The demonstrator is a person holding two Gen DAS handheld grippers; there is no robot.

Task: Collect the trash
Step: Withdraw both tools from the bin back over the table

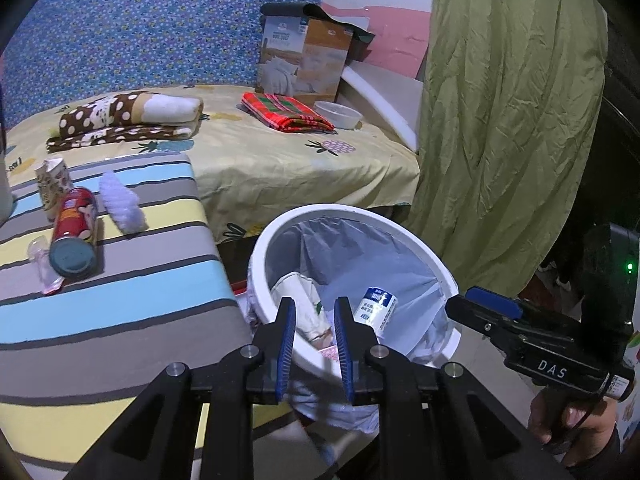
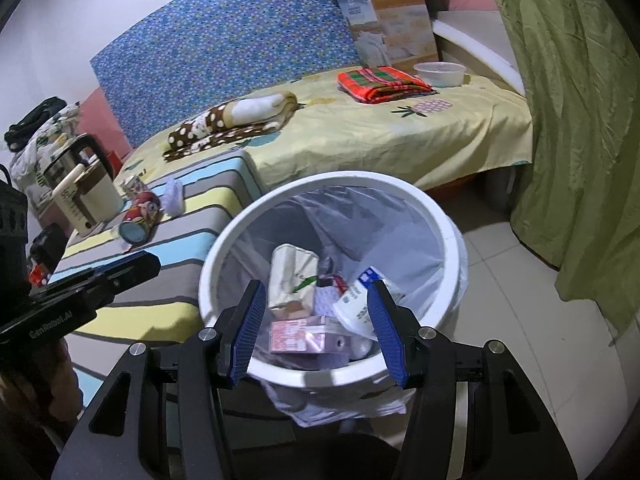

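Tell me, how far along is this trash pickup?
Partly done. The white bin already holds a paper bag, a pink carton and a small milk bottle. In hand: nothing; the left gripper and right gripper are both empty above the bin. Left on the striped cushion: a red can, a paper cup, a white tissue wad and a clear wrapper.

A white lined trash bin (image 2: 436, 216) stood holding cartons; a red can (image 1: 75, 236) lay sideways on the striped cushion (image 1: 120, 312), beside a crumpled tissue (image 1: 120, 202).
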